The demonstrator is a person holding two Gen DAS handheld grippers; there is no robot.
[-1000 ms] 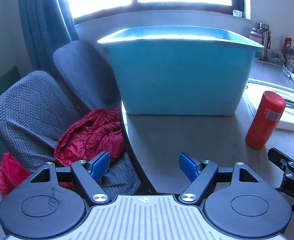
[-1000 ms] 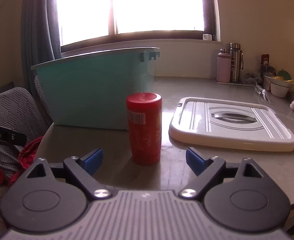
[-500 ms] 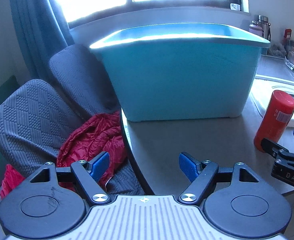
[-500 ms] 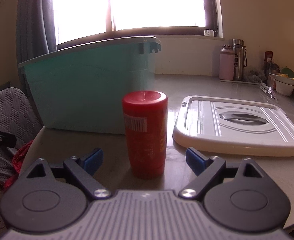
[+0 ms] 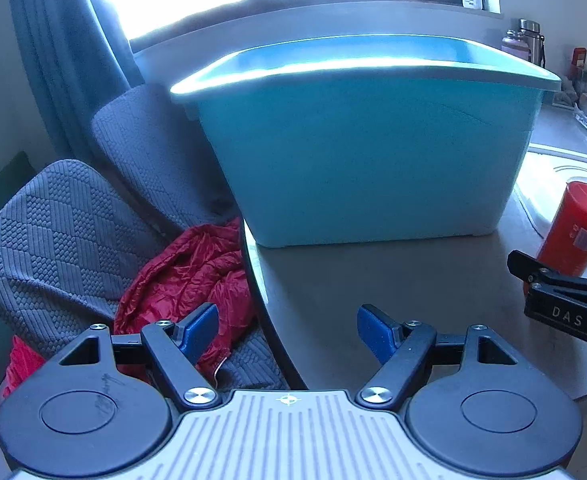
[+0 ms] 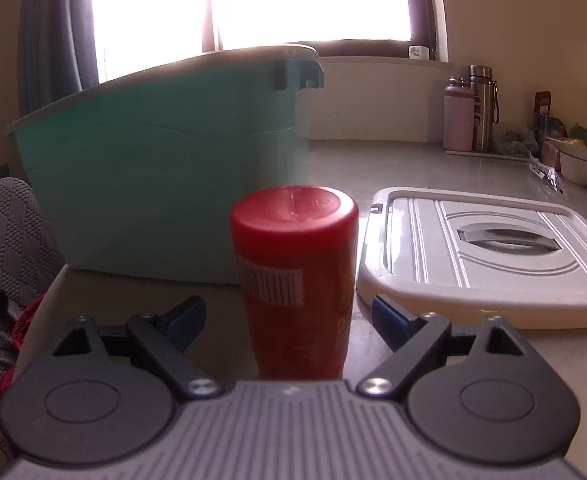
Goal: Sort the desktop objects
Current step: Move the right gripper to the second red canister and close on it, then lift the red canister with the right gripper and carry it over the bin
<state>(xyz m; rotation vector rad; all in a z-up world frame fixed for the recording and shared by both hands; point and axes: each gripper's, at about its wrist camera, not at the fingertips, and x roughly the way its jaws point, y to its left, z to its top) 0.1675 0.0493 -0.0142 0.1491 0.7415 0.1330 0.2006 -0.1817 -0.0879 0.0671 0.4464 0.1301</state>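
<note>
Red canister point(image 6: 295, 280), white barcode label, upright between open right claw point(image 6: 289, 316) fingers

Both tools are built the same. The left black-armed tongs with blue tips point(image 5: 287, 330) have a pale grey ribbed plate at the base with a small white crosshair mark, flanked by two round black discs with recessed circles; the left disc has a faint scratchy scribble. Silver screws sit at the arm pivots, smaller ones further out, and each arm has a triangular cut-out. The right black-armed tongs with blue tips point(image 6: 289, 316) match, though the ribbed plate looks darker grey. Seen from the left camera, their side carries white "DAS" lettering.
</note>
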